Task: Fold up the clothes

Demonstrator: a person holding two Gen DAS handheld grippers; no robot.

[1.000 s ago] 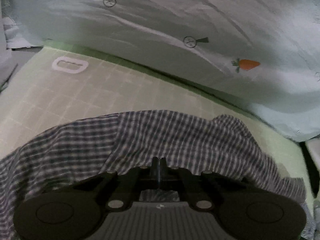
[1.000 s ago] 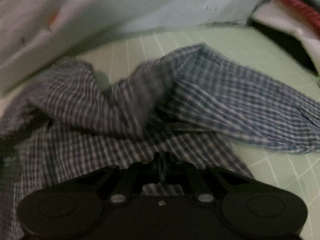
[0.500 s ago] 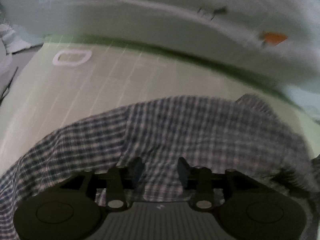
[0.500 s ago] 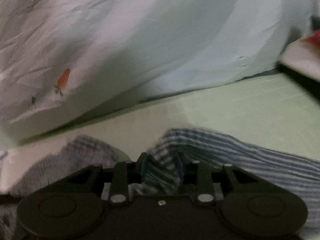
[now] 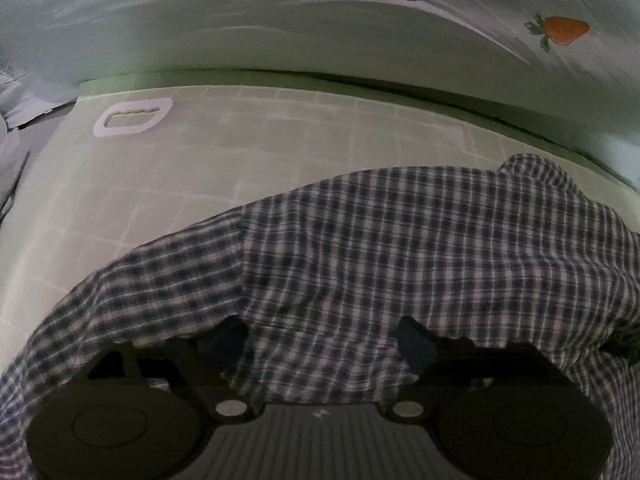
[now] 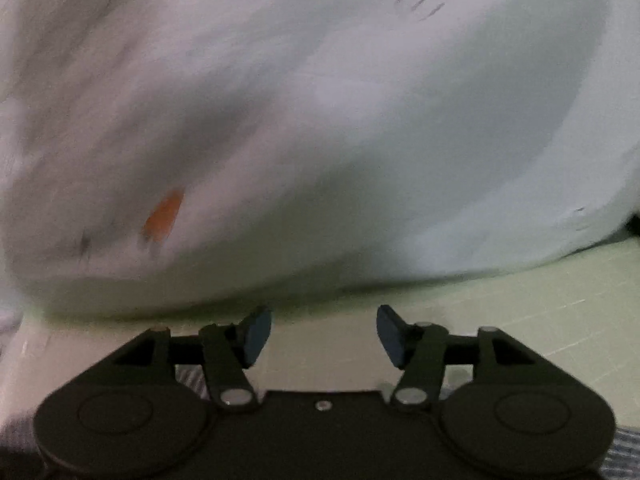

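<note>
Left gripper spread wide, gripping nothing, dark blue-and-white checked cotton shirt draped across and ahead of its fingers on the pale green gridded cutting mat, right gripper likewise wide and empty, pale carrot-printed bedsheet beyond.

Dim, greenish light; motion-blurred right view; fisheye-curved edges.

bedroom: carrot-print bedding, gridded mat

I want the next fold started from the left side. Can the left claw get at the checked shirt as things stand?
Probably yes: the left claw is open, with the checked shirt lying between its fingers and nothing over it.
</note>
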